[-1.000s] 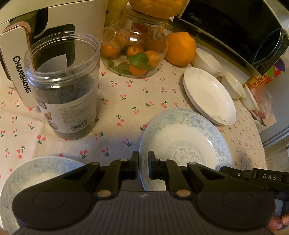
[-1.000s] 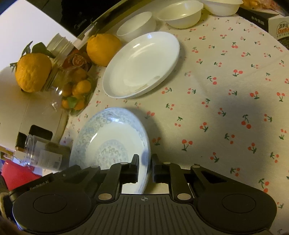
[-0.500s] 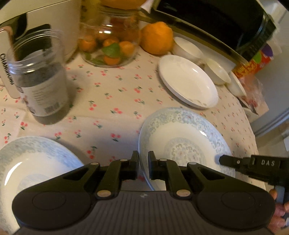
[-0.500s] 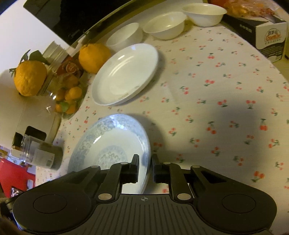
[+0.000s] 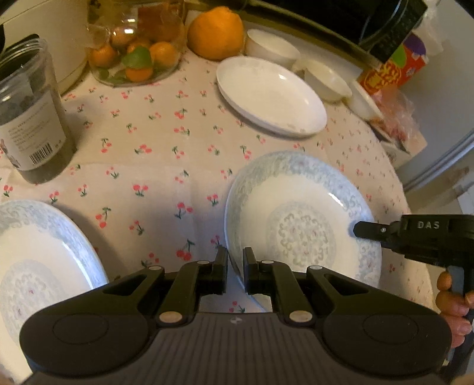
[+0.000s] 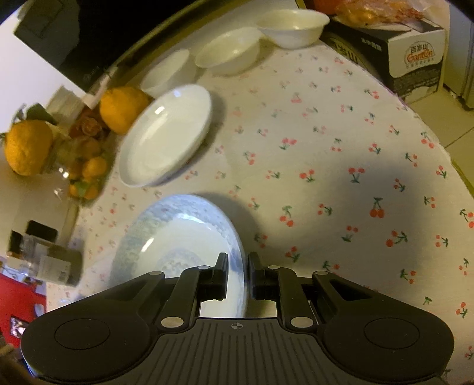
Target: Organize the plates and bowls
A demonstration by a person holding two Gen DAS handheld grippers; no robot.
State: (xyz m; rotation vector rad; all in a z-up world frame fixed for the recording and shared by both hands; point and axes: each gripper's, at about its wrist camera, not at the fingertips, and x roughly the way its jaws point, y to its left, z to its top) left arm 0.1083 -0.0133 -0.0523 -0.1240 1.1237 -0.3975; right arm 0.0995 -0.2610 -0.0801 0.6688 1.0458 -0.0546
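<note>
Two patterned plates show in the left wrist view: one [image 5: 302,225] clamped at its rim by both grippers, a second [image 5: 44,260] at the lower left edge. One plain white plate [image 5: 271,94] lies further back. Three white bowls stand in a row behind it: first [image 6: 166,74], second [image 6: 228,50], third [image 6: 293,26]. Two large oranges appear in the right wrist view, one [image 6: 123,108] beside the white plate, one [image 6: 26,146] on top of a jar. There is one glass jar [image 5: 136,50] of small oranges, their number unclear, one plastic jar [image 5: 29,118] with a label, and one carton [image 6: 414,59]. Two grippers: left [image 5: 235,266], right [image 6: 238,274].
</note>
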